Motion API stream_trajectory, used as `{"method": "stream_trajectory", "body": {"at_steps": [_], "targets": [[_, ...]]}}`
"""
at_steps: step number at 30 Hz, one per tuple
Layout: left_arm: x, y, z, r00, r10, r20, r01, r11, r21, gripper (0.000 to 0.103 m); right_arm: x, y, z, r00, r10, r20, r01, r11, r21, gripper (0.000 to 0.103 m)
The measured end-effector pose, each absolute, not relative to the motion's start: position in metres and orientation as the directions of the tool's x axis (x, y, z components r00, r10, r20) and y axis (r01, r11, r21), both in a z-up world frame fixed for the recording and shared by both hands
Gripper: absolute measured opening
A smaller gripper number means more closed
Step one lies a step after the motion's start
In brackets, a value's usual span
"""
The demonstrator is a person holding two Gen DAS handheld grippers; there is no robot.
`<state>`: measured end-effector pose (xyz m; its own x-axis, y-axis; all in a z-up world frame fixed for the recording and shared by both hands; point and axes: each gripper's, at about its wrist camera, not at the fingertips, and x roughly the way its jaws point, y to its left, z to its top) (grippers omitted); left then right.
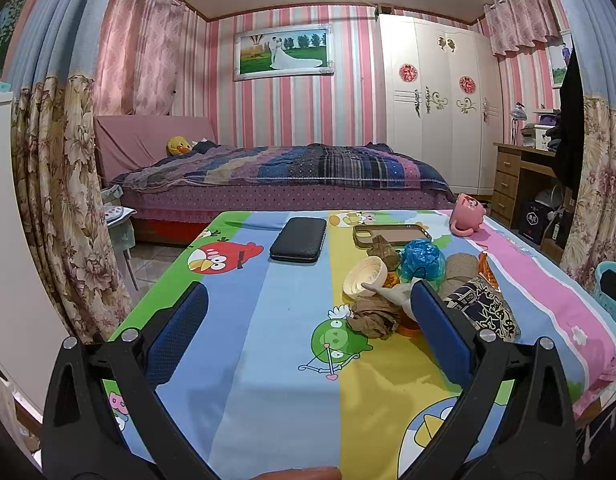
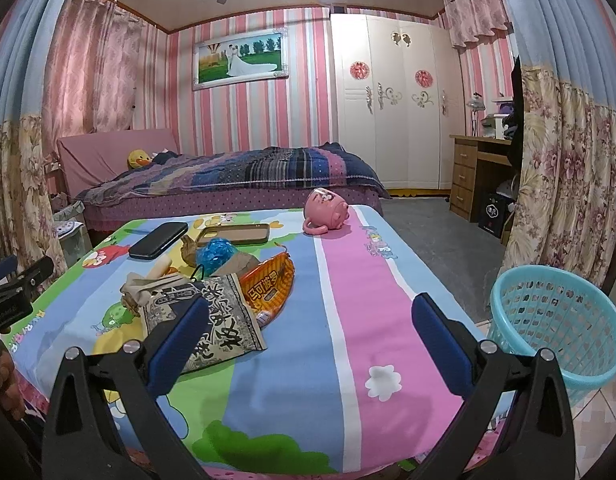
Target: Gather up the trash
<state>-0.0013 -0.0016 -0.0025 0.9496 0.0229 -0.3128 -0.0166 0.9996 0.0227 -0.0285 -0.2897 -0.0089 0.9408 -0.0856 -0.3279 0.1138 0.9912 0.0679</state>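
A heap of wrappers [image 2: 211, 300] lies mid-desk [image 2: 388, 280] on the cartoon cloth. Both tools hover spread, empty: left tool [image 1: 308, 320], right tool [image 2: 308, 320]. Only the right wrist view shows the whole turquoise basket [image 2: 556, 320] beside the desk.
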Motion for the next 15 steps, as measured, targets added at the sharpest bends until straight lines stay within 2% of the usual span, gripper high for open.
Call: {"method": "stream_trajectory", "body": {"at_steps": [15], "targets": [[-0.0014, -0.0008, -0.0016, 0.951, 0.022, -0.31, -0.016, 1.0, 0.022, 0.098, -0.0287, -0.2897, -0.0096, 0.942, -0.087, -0.324, 0.116, 0.991, 0.07, 0.099]]}}
